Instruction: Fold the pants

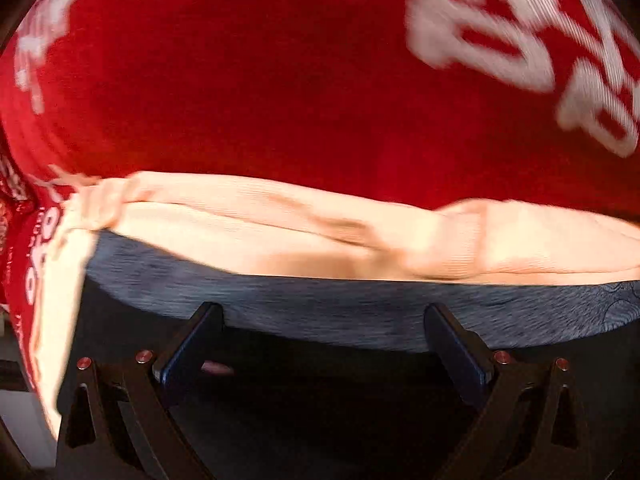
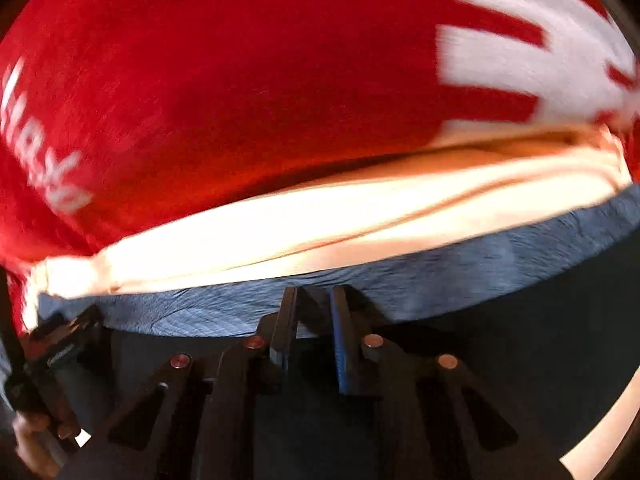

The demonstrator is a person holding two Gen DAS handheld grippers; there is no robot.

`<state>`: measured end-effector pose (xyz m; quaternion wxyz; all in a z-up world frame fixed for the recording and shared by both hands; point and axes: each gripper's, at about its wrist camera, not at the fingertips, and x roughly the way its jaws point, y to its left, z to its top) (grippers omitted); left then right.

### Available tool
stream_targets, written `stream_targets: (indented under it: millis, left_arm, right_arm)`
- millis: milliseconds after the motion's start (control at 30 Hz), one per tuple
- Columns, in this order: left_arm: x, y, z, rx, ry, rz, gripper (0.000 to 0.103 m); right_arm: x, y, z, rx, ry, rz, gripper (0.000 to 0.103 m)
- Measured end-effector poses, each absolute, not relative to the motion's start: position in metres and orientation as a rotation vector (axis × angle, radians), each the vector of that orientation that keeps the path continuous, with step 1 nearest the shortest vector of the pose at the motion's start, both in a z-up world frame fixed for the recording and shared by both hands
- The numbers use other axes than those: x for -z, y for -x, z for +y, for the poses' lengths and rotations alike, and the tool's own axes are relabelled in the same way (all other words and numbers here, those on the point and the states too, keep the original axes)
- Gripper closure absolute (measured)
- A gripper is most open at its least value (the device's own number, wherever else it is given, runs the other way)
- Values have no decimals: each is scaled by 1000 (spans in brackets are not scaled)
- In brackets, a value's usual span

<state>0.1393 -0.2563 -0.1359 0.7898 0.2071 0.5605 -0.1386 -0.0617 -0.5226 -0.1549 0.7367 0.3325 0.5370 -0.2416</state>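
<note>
- Left wrist view: we see the pants as a cream bundle in stacked layers along the near edge of a red printed cloth, with a strip of grey surface nearer to us. Our left tongs stand wide and empty, apart from the fabric.
- Right wrist view: the same pants lie just beyond our right tongs, which are narrow with nothing between them. We judge the fold largely made; only tidying may remain.
</note>
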Motion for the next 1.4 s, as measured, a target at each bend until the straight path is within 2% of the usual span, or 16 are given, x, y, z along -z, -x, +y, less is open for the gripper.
stream_targets:
  millis: [100,133,233,333,467,600,700,933,1400]
  left_arm:
    - [117,-145,-216,263,-428,1203,1]
    - [115,-144,-204,244,-436,1203,1]
    - [129,-130,-164,163,-502,1231,0]
    - [131,-122,-140,176,-412,1240,0]
    - [127,-107,-153,172,-487,1267,0]
    - [125,-85,-176,237,-526,1295,0]
    - [120,-67,-197,301,-521,1315,0]
    - [104,7,-259,447,-602,1344,0]
    - [102,70,-346,566,-678,1353,0]
  right_arm:
    - [136,72,-516,524,-701,1207,74]
    - [129,77,-508,505,-695,1205,68]
    - [123,100,-475,450,-674,1221,55]
    - [140,118,-448,452,-633,1302,55]
    - [126,136,-428,458,-547,1276,55]
    - [111,154,-426,461,-607,1272,54]
    - [98,173,-432,485,-682,1272,48]
    - [103,231,-445,542,-789,1286,48]
    - [109,310,-482,629,-937,1259,48]
